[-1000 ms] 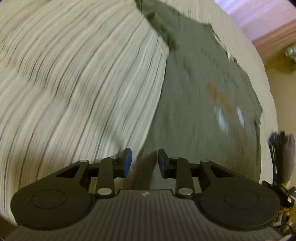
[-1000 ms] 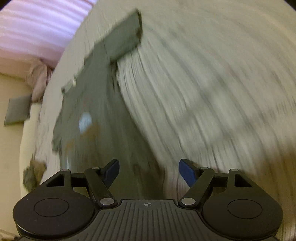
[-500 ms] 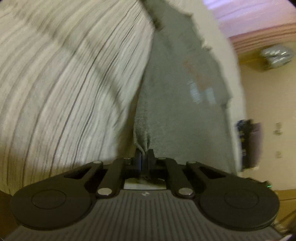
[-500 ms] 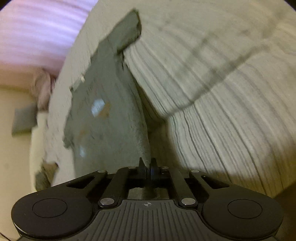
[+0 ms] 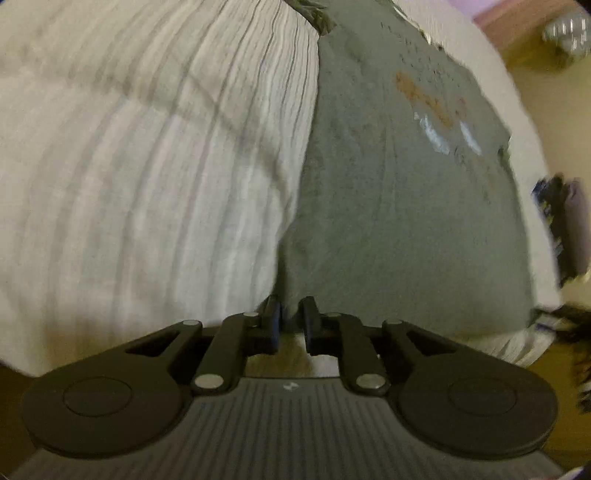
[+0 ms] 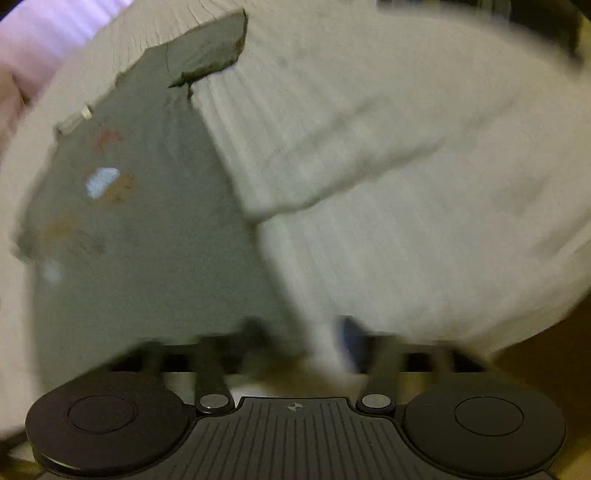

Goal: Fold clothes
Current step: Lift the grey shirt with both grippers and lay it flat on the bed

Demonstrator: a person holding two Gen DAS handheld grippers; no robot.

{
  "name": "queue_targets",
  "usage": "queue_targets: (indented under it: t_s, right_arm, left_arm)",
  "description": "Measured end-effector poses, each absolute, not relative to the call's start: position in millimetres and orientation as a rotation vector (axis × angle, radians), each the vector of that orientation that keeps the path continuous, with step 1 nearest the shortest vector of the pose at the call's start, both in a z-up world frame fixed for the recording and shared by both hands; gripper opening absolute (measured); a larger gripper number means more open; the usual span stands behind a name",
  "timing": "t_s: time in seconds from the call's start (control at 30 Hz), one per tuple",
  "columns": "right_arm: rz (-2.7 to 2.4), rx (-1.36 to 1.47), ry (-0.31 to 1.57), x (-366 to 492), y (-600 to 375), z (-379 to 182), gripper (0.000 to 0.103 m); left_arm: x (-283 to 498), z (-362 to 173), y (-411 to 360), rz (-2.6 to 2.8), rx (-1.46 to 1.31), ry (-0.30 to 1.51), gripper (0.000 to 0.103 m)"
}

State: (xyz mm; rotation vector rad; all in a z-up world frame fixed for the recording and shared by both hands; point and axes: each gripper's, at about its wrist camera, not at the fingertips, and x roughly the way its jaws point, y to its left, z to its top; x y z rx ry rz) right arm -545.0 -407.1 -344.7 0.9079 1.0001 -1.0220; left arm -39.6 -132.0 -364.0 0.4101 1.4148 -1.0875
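Observation:
A grey-green T-shirt (image 5: 399,206) with an orange and white print lies flat on a white striped bedsheet (image 5: 147,184). Its hem faces me and one sleeve (image 5: 314,14) points away at the top. My left gripper (image 5: 291,321) sits at the hem's left corner, its fingers a small gap apart with no cloth between them. In the blurred right wrist view the T-shirt (image 6: 147,240) fills the left half, its sleeve (image 6: 210,48) at the top. My right gripper (image 6: 301,330) is open at the hem's right corner, with nothing pinched.
The bedsheet (image 6: 406,184) spreads wide on the outer side of each gripper. A dark object (image 5: 565,229) hangs past the bed's right edge, and a shiny thing (image 5: 569,29) sits by the beige wall. Brown floor shows under both grippers.
Half a second ago both grippers were shut on the shirt's hem corners. Both have now opened and let the cloth go, and the hem lies down on the sheet.

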Motion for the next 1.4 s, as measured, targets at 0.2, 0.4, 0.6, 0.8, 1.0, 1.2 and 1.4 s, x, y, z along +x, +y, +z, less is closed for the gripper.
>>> queue_targets:
  t_s: [0.2,0.4,0.6,0.8,1.0,1.2,1.4]
  right_arm:
    - [-0.893,0.507,0.879,-479,-420,-310,0.066]
    - [-0.73,0.337,0.889,-400,-436,-375,0.066]
    - [-0.696,0.372,0.968,-479,-393,-416,0.066]
    - [-0.818,0.566,1.045,-550,-368,-380,0.066]
    - [-0.894,0.526,0.887,-508,-375,-331,0.066]
    - [-0.89,0.445,0.937,-428,-389,-378,0.066]
    - [-0.915,0.504,1.025,-468,-347,-405,0.066]
  left_arm:
    - [-25,-319,-159,-1.085,0.411,1.088,0.014]
    - [-58,-360,-233,-1.176,0.435,0.974,0.019]
    - [-73,-391,-171,-1.118,0.413,1.028,0.019]
    - [-81,-363,-95,-1.023,0.381,1.108,0.015]
    - [-75,-325,-105,-1.007,0.299,1.084,0.015]
    - [-73,-363,-187,-1.069,0.307,1.127,0.021]
    - [-104,-388,-158,-1.034,0.416,1.207,0.022]
